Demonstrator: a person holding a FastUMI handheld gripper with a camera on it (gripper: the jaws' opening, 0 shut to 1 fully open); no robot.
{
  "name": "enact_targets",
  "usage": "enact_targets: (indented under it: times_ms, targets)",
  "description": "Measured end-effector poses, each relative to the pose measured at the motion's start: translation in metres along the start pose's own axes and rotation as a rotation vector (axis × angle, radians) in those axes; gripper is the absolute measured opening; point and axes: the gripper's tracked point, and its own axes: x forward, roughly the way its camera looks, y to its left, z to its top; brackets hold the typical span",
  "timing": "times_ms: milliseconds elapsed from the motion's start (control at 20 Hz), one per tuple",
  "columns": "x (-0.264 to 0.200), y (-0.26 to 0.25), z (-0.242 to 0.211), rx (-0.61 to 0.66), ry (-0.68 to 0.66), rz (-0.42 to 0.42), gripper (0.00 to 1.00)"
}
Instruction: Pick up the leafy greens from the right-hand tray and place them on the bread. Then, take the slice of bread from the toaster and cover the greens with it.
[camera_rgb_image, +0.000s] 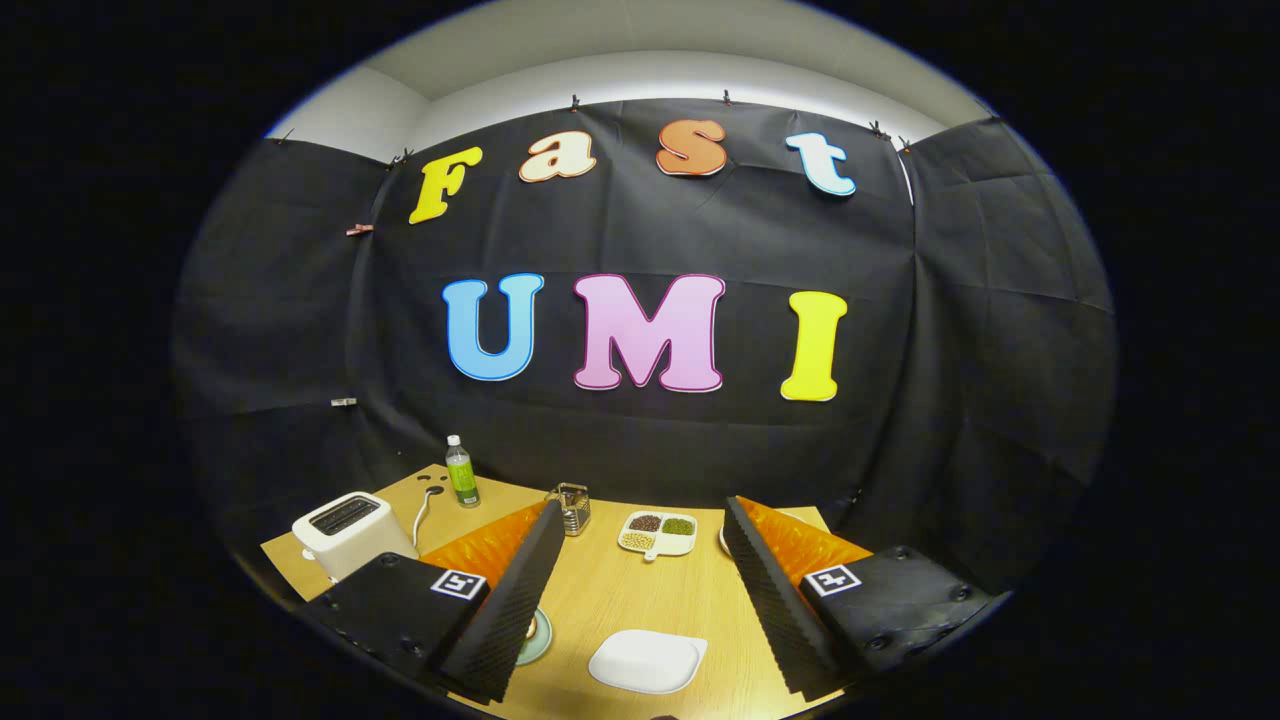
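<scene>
Fingers (640, 600) spread wide, nothing between; white plate (647, 661) bare; divided dish (657, 533) holds beans in three compartments.

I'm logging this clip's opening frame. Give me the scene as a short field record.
gripper: gripper open, fingers spread wide, holding nothing
between fingers: white plate, bare
beyond fingers: divided dish with three fillings, metal holder
beside one finger: white toaster, green bottle behind it
surface: wooden table
greens: cannot tell
</scene>
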Motion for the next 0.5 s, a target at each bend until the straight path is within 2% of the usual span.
enact_targets:
  times_ms: [500]
  targets:
    - [0.01,0.009,-0.003,0.002,0.029,-0.08,0.99]
